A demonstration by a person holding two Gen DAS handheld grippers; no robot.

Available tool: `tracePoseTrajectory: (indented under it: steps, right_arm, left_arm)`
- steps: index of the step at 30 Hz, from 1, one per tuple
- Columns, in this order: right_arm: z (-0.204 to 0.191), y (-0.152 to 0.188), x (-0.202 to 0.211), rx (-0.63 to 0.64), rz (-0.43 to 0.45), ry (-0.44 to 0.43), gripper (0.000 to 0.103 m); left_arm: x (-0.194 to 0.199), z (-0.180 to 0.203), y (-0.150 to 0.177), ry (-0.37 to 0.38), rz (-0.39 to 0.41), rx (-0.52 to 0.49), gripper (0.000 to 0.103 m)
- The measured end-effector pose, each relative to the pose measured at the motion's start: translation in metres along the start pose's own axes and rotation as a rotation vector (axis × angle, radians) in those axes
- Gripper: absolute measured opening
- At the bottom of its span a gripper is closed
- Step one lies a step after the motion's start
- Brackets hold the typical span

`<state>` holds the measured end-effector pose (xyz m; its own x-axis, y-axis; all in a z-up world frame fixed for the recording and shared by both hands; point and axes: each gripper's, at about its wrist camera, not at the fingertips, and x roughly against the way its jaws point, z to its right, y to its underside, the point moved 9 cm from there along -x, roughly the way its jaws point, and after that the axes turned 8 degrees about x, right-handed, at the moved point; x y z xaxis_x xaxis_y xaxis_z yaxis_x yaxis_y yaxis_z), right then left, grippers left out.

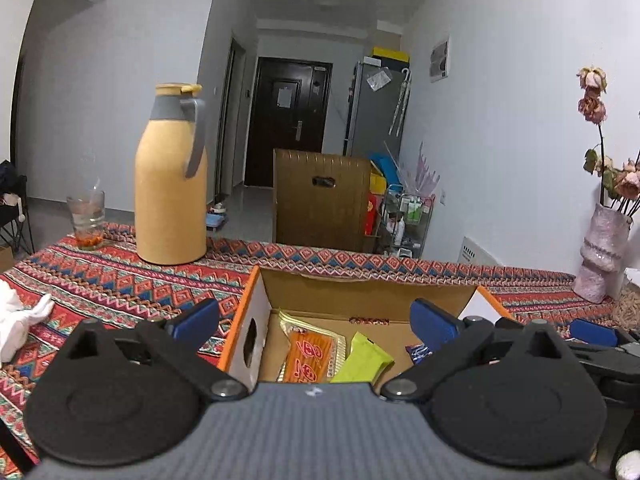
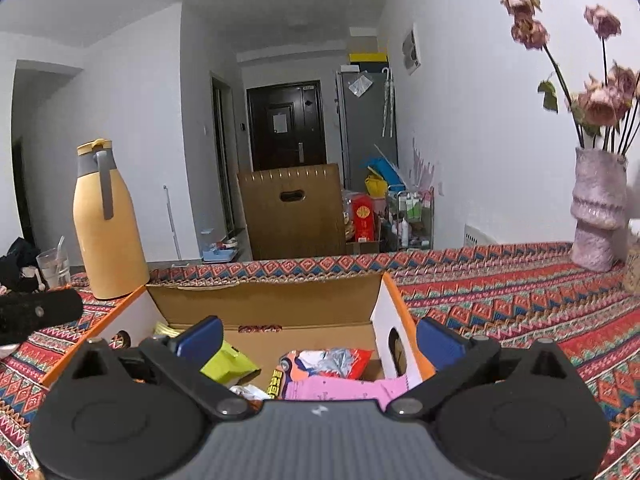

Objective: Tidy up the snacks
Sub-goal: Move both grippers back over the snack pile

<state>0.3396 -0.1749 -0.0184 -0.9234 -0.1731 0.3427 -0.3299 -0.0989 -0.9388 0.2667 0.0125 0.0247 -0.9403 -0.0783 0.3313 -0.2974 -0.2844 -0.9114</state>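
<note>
Left wrist view looks along the left gripper (image 1: 316,322), whose blue fingers (image 1: 196,318) stand wide apart with nothing between them, poised over an open cardboard box (image 1: 360,292) with orange-edged white side walls. The box sits on a surface (image 1: 120,280) covered by a red, blue and orange patterned cloth. Inside the box lie an orange snack packet (image 1: 310,356) in a clear wrapper and, just beside it, a lime-green packet (image 1: 362,360); a blue wrapper (image 1: 418,352) shows at the right wall. A yellow thermos (image 1: 172,184) with a grey handle stands upright beyond the box's left corner, and a glass cup (image 1: 86,220) stands further left. A pink vase (image 1: 600,252) of dried flowers stands at the far right of the surface.

From the right wrist view, the right gripper (image 2: 318,340) is likewise spread wide and empty above the same box (image 2: 264,304). Below it lie a pink packet (image 2: 344,390), an orange-and-silver crumpled bag (image 2: 332,360) and a yellow-and-black wrapper (image 2: 276,386), with the lime-green packet (image 2: 228,364) to their left. The left gripper's black body (image 2: 36,312) reaches in from the left edge. A brown chair back (image 2: 292,212) stands beyond the surface.
</note>
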Motion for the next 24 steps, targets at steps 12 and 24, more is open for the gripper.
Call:
tracePoseTrajectory:
  steps: [12,24]
  right_arm:
    - [-0.009,-0.002,0.060,0.053,0.018,-0.026,0.103]
    - [-0.021,0.056,0.132,0.069,-0.049,-0.101,0.103]
  left_arm:
    - [0.062,-0.013,0.010,0.036,-0.008,-0.015,0.103]
    - [0.107,-0.037,0.070,0.039,-0.085,-0.064,0.103]
